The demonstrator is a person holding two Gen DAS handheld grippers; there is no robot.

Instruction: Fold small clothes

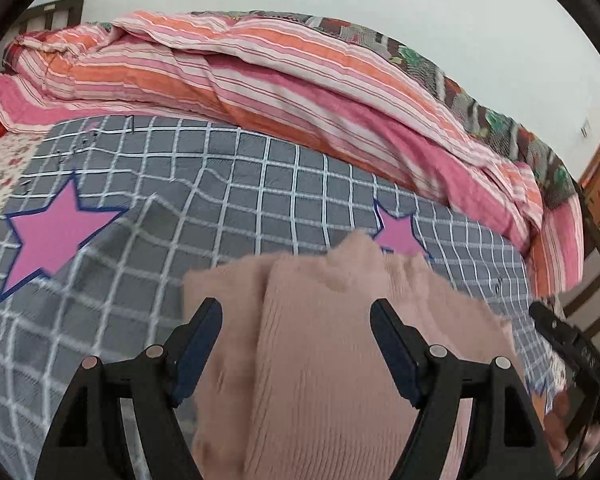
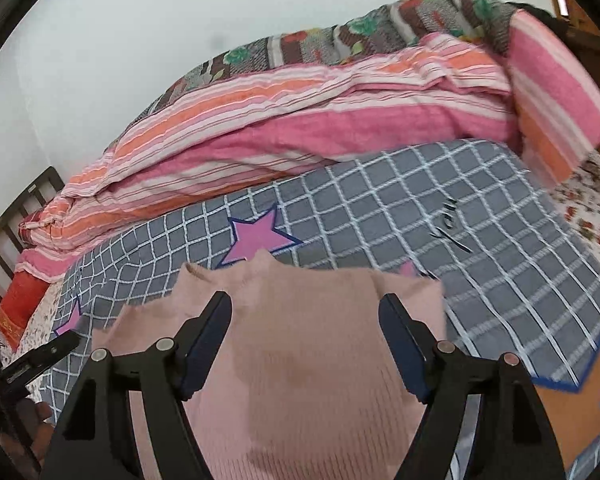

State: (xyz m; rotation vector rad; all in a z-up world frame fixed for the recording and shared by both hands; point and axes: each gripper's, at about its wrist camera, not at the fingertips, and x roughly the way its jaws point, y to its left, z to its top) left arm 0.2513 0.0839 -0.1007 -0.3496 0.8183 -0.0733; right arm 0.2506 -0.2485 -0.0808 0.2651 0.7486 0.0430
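A pink ribbed knit garment (image 1: 320, 360) lies on a grey checked cover (image 1: 260, 184) with pink stars. A fold of it overlaps along its left side. My left gripper (image 1: 296, 306) hovers above the knit, open, nothing between its blue pads. In the right wrist view the same garment (image 2: 300, 380) lies below my right gripper (image 2: 305, 299), which is also open and holds nothing. Each gripper shows at the edge of the other's view: the right gripper (image 1: 560, 336) and the left gripper (image 2: 40, 356).
A rolled pink and orange striped quilt (image 1: 260, 80) runs along the far side of the bed against the wall, seen too in the right wrist view (image 2: 300, 120). A floral sheet (image 2: 588, 220) shows beyond the checked cover (image 2: 420, 200). A dark wooden bed frame (image 2: 16, 216) stands at one end.
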